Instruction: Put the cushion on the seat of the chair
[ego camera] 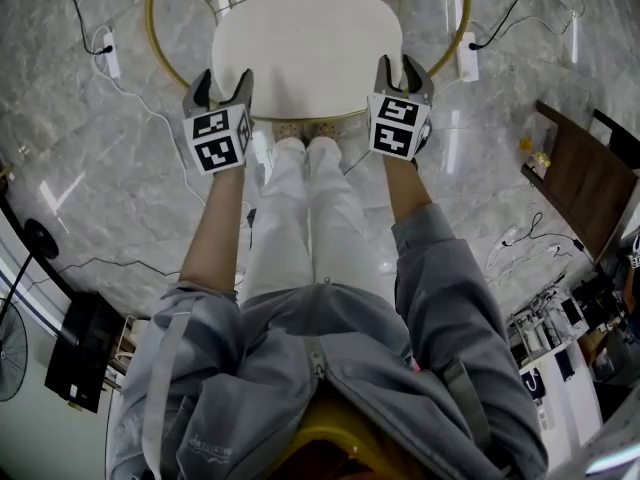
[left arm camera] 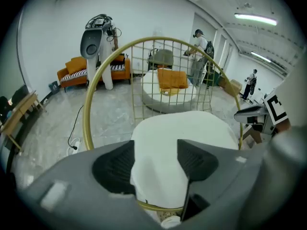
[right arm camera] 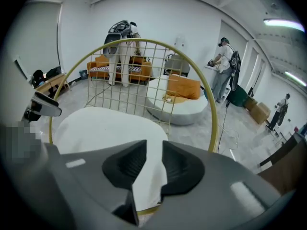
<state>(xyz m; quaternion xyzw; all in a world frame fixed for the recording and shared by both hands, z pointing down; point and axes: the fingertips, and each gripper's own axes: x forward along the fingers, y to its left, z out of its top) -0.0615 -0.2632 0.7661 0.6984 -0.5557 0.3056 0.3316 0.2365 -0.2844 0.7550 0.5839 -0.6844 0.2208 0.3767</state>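
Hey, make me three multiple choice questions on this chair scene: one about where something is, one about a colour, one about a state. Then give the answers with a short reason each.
1. Where does the white cushion lie? A on the chair seat; B lifted clear in the air; C draped over the backrest.
2. The chair's wire frame is: A black; B gold; C red.
3. The left tool has its jaws: A pressed together on nothing; B apart, cushion edge between them; C turned away from the cushion.
Answers: 1 A, the head view shows it flat inside the round frame. 2 B, ring and grid look gold in every view. 3 B, the left gripper view shows a gap with white cushion in it.
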